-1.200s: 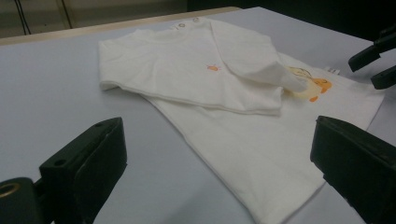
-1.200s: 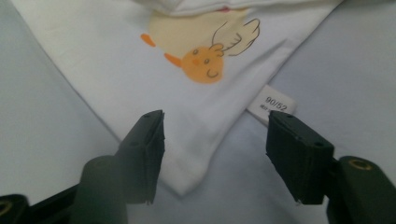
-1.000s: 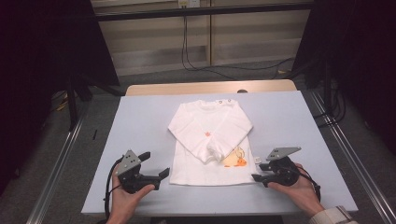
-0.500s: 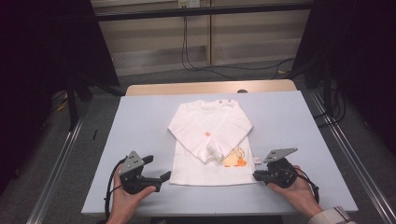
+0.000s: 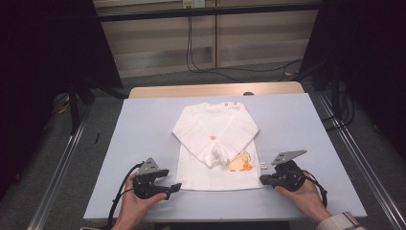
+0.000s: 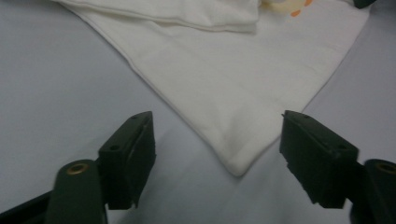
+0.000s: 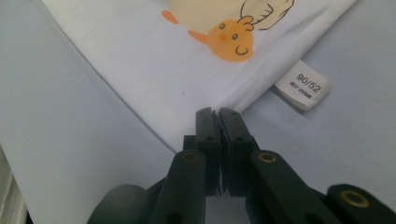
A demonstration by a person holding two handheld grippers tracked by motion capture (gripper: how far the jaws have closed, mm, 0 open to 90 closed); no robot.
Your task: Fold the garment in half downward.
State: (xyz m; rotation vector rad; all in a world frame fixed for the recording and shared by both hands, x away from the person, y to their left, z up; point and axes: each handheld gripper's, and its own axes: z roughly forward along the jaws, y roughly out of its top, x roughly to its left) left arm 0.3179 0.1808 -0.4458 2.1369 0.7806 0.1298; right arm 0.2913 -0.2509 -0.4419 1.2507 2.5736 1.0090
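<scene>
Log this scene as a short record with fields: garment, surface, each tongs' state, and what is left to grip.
garment: white shirt, flat, sleeves folded across the front, duck print near the hem
surface: table
label: size tag sticking out at the hem's side
right tongs: shut on the shirt's hem corner
left tongs: jaws have just been closing, pads not yet on the cloth; the other hem corner lies between them
left to grip: that corner
</scene>
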